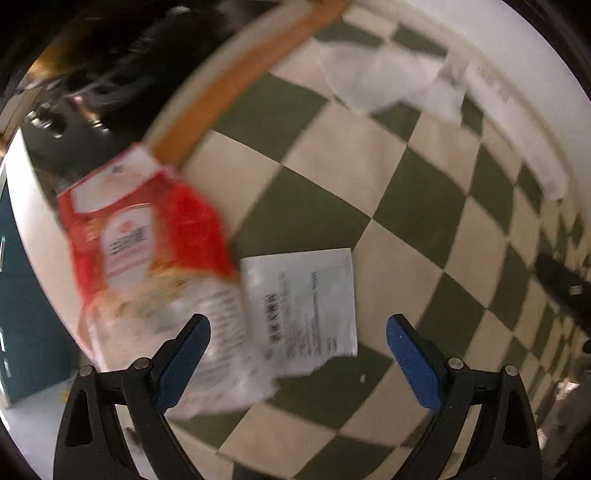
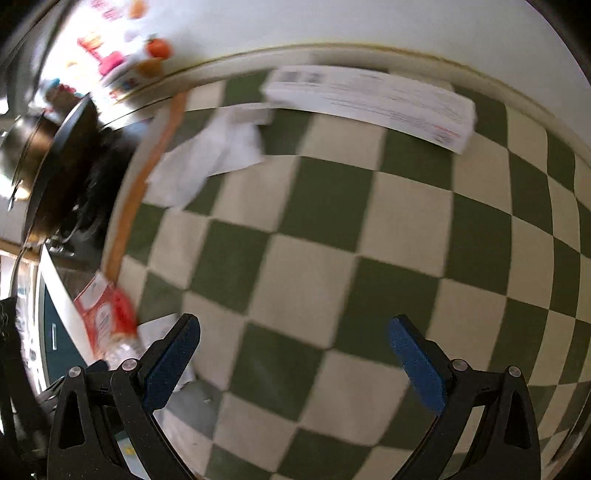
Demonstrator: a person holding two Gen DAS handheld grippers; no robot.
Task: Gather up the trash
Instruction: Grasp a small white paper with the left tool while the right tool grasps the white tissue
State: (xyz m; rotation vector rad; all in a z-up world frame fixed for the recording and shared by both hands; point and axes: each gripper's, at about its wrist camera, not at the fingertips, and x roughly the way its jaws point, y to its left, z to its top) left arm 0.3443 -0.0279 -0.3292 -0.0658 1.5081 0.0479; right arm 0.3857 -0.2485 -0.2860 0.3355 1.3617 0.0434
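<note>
My left gripper point(image 1: 297, 354) is open and empty, just above a white printed packet point(image 1: 303, 310) on the green-and-cream checkered cloth point(image 1: 332, 192). A red and clear snack wrapper point(image 1: 147, 251) lies left of the packet, at the table's edge. Crumpled white paper point(image 1: 388, 77) lies far off, beside a long white box point(image 1: 517, 125). My right gripper point(image 2: 291, 354) is open and empty over bare cloth point(image 2: 332, 240). In the right wrist view the crumpled paper point(image 2: 214, 155) and the long white box point(image 2: 373, 99) lie far ahead, and the red wrapper point(image 2: 107, 317) is at the lower left.
An orange strip point(image 1: 236, 85) borders the cloth's far-left side; it also shows in the right wrist view point(image 2: 147, 177). A white wall point(image 2: 369, 26) runs behind the table. A dark pan point(image 2: 40, 155) and colourful items point(image 2: 122, 55) sit at upper left.
</note>
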